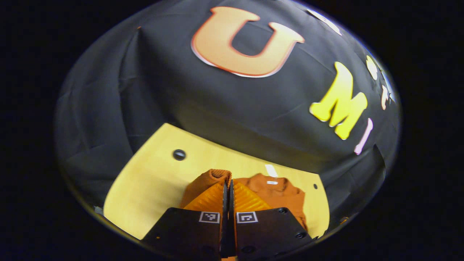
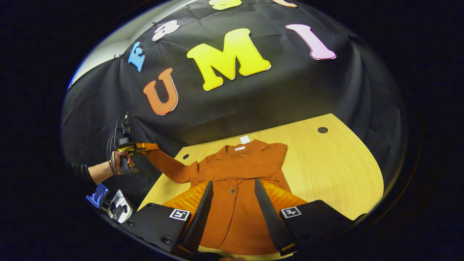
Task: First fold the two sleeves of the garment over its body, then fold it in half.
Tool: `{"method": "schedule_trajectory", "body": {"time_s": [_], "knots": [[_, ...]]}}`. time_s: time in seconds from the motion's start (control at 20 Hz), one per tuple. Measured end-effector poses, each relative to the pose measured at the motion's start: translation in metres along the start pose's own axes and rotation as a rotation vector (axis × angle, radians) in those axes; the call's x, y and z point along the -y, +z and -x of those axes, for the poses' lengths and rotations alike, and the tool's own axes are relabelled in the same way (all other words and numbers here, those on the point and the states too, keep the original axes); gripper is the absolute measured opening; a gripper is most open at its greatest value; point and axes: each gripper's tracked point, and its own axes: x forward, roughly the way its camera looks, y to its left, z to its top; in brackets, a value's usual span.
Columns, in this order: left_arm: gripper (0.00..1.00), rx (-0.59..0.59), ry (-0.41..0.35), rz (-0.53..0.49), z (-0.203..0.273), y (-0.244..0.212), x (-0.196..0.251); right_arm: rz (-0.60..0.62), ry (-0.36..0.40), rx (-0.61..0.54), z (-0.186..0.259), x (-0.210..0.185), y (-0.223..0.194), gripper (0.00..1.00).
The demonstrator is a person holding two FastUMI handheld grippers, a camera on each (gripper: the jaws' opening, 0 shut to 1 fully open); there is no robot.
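Observation:
A rust-orange buttoned garment (image 2: 235, 170) lies front up on the pale wooden table (image 2: 326, 174), collar toward the wall. My left gripper (image 1: 227, 185) is shut on the cuff of one sleeve (image 1: 212, 177). From the right gripper view, that sleeve (image 2: 168, 165) stretches out past the table's left edge, lifted to the left gripper (image 2: 139, 146), which a hand (image 2: 117, 159) holds. My right gripper (image 2: 233, 182) is open above the garment's button line, one finger on each side, holding nothing.
A white tag (image 2: 245, 139) sticks out at the collar. Dark round holes (image 2: 322, 129) mark the tabletop. Some devices (image 2: 116, 208) sit low at the left, off the table. The black cloth wall runs close behind the table's far edge.

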Motion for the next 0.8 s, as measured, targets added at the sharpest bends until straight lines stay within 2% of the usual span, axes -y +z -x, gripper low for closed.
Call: {"method": "schedule_trajectory", "body": {"time_s": [0.1,0.15,0.2,0.4,0.6,0.8], "knots": [[0.03,-0.025,-0.041,-0.048,-0.012,-0.008,0.06,-0.006,0.014,0.028,0.01,0.012,0.004,0.76],[0.03,-0.042,-0.068,-0.073,-0.014,-0.017,0.087,-0.008,0.012,0.038,0.015,0.022,0.006,0.7],[0.03,-0.063,-0.094,-0.097,-0.02,-0.025,0.113,-0.013,0.006,0.05,0.018,0.034,0.006,0.76],[0.02,-0.15,-0.165,-0.187,-0.054,-0.067,0.196,-0.054,-0.046,0.084,0.037,0.088,0.013,0.76],[0.03,-0.253,-0.183,-0.247,-0.099,-0.123,0.237,-0.13,-0.123,0.112,0.062,0.137,0.008,0.76],[0.03,-0.368,-0.137,-0.257,-0.148,-0.187,0.254,-0.16,-0.207,0.109,0.091,0.177,-0.002,0.76]]}}
